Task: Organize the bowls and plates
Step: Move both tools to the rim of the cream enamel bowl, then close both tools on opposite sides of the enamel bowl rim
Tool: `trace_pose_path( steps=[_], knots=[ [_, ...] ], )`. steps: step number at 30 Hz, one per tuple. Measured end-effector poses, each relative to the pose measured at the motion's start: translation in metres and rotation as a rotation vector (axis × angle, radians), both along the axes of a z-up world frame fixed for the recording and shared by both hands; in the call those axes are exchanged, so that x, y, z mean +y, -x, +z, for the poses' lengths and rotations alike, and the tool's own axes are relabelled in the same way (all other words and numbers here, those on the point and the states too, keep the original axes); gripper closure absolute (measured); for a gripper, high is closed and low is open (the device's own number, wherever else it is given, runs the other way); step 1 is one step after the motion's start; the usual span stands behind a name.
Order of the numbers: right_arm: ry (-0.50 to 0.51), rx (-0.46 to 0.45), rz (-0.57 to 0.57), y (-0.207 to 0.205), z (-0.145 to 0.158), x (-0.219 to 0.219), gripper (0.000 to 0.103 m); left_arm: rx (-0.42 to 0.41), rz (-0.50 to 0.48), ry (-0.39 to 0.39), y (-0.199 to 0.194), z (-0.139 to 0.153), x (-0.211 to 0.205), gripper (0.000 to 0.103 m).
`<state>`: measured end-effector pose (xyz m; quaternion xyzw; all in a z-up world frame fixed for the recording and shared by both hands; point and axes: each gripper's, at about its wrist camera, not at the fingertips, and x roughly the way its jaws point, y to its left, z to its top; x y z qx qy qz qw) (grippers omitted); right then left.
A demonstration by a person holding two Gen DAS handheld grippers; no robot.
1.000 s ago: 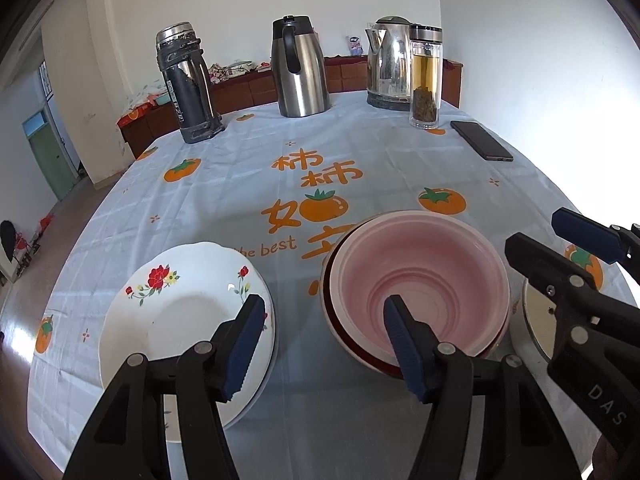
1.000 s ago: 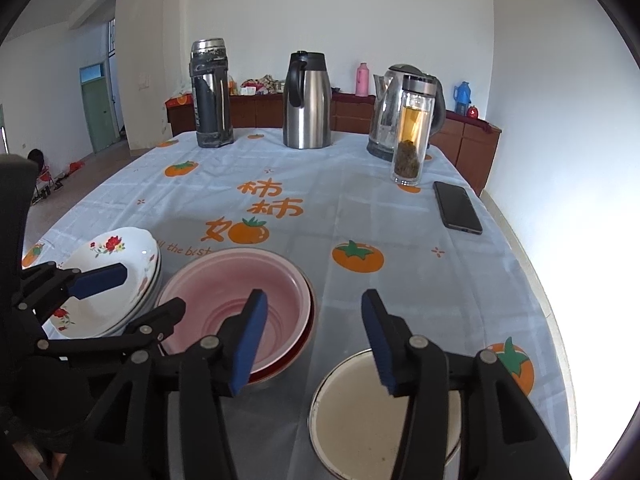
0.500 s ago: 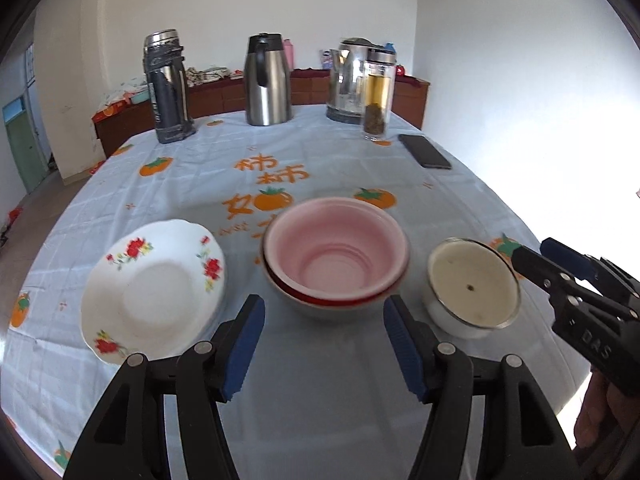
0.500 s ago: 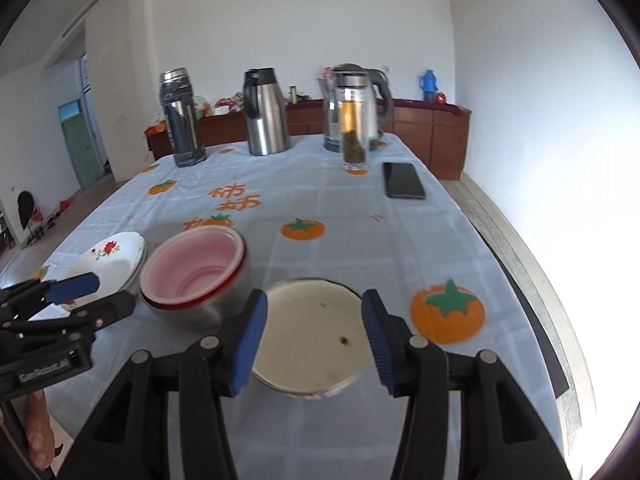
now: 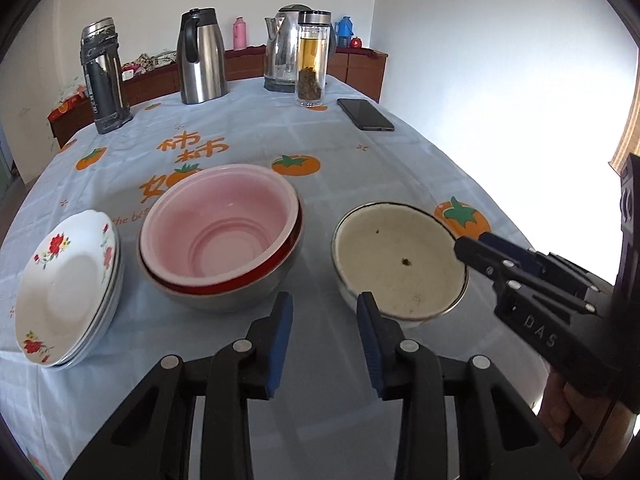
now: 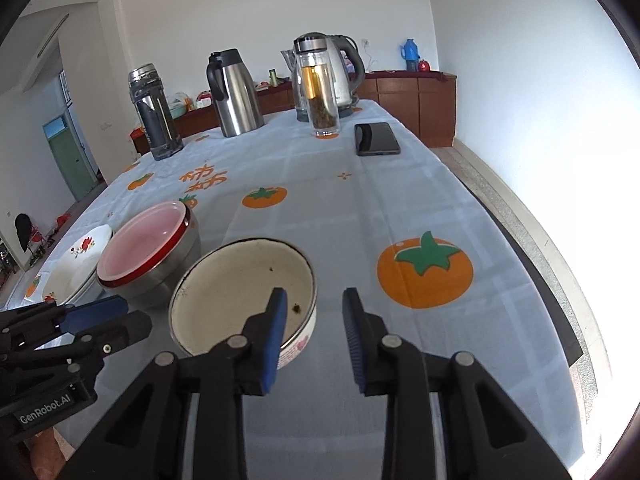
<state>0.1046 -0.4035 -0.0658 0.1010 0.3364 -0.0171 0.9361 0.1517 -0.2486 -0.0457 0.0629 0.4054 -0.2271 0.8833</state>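
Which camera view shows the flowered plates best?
The left wrist view. There the flowered plates show whole, stacked, with red flowers clear. In the right wrist view they are small at the left edge, partly hidden behind the pink bowl and the left tool.

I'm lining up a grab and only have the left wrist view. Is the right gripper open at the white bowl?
Observer: Yes, the right gripper is open, jaws wide apart.
Operator: Where do its fingers sit on the white bowl?
Observer: One finger overlaps the bowl's inside and the other is outside, so they seem to straddle the rim.
Operator: Anything on the outer wall?
Observer: A pink flower print on the near side.
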Motion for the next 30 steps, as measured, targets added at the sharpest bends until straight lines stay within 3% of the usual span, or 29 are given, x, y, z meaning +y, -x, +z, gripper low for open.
trace_pose_path(
  steps=[11,14,21,30],
  knots=[
    [-0.033,0.015,0.040,-0.011,-0.011,-0.002,0.088,0.023,-0.023,-0.014,-0.014,-0.012,-0.023,0.067],
    [-0.037,0.009,0.045,-0.011,-0.012,-0.001,0.092,0.037,-0.033,-0.016,-0.016,-0.018,-0.029,0.073],
    [-0.039,0.000,0.034,-0.008,-0.011,-0.001,0.092,0.018,-0.014,-0.016,-0.014,-0.017,-0.029,0.082],
    [-0.041,-0.020,0.032,0.002,0.002,0.001,0.092,0.008,-0.006,0.004,-0.005,-0.007,-0.024,0.082]
  ],
)
